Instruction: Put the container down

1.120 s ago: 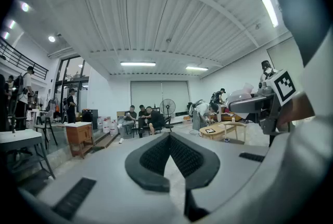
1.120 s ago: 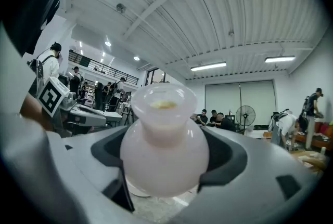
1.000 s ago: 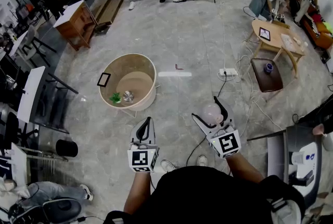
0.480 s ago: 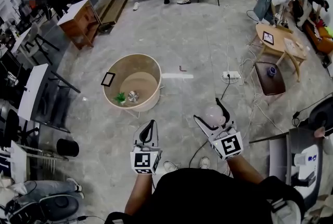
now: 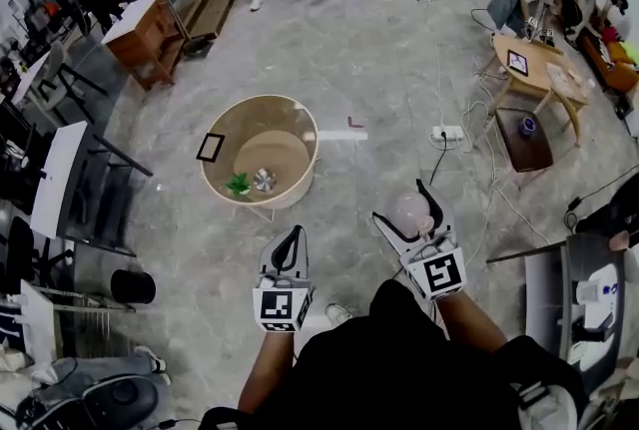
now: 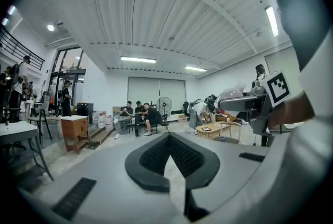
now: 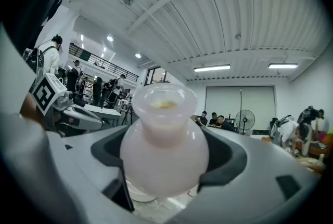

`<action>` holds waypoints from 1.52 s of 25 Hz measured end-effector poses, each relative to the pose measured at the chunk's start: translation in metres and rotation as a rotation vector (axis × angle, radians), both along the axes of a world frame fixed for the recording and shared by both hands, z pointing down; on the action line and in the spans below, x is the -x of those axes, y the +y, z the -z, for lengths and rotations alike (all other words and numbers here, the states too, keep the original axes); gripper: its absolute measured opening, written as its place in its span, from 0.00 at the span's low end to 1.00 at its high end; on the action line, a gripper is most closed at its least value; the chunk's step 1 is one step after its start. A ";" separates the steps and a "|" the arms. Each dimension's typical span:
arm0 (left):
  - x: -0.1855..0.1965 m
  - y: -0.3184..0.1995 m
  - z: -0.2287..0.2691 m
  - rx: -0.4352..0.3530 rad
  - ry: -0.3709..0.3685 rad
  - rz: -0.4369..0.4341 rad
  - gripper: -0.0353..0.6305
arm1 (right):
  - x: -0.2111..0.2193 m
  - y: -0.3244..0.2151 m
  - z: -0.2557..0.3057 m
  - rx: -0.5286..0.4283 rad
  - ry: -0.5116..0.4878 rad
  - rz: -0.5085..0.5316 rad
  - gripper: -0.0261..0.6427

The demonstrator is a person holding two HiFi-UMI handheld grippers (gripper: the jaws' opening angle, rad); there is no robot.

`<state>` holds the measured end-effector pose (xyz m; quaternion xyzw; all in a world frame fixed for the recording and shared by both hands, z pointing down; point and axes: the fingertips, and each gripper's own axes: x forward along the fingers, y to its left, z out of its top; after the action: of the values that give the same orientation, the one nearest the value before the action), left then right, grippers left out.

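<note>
1. Right gripper: fingers clenched on the pale pink container, held above the floor as before.
2. Left gripper: fingers pressed together, nothing between them, unchanged.
3. Round tub: on the floor, well apart from the container, no closer than earlier.

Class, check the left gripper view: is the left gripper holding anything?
No, the left gripper has its jaws together at the tips with nothing between them.
</note>
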<state>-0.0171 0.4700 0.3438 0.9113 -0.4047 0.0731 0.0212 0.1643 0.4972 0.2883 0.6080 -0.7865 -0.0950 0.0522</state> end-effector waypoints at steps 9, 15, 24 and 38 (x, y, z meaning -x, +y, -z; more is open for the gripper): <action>0.022 -0.054 -0.007 0.033 -0.017 0.048 0.05 | 0.017 -0.062 -0.010 0.057 -0.005 0.016 0.64; 0.021 -0.115 -0.010 0.028 -0.019 0.105 0.05 | 0.013 -0.131 -0.020 0.075 -0.020 0.059 0.64; 0.013 -0.210 -0.007 0.035 -0.035 0.213 0.05 | 0.013 -0.247 -0.018 0.095 -0.065 0.168 0.64; 0.023 -0.307 -0.025 0.056 -0.067 0.371 0.05 | 0.028 -0.377 -0.042 0.148 -0.069 0.309 0.64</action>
<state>-0.0406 0.1627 0.3689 0.8172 -0.5639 0.1095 0.0461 0.1363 0.1207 0.3306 0.4771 -0.8768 -0.0229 0.0545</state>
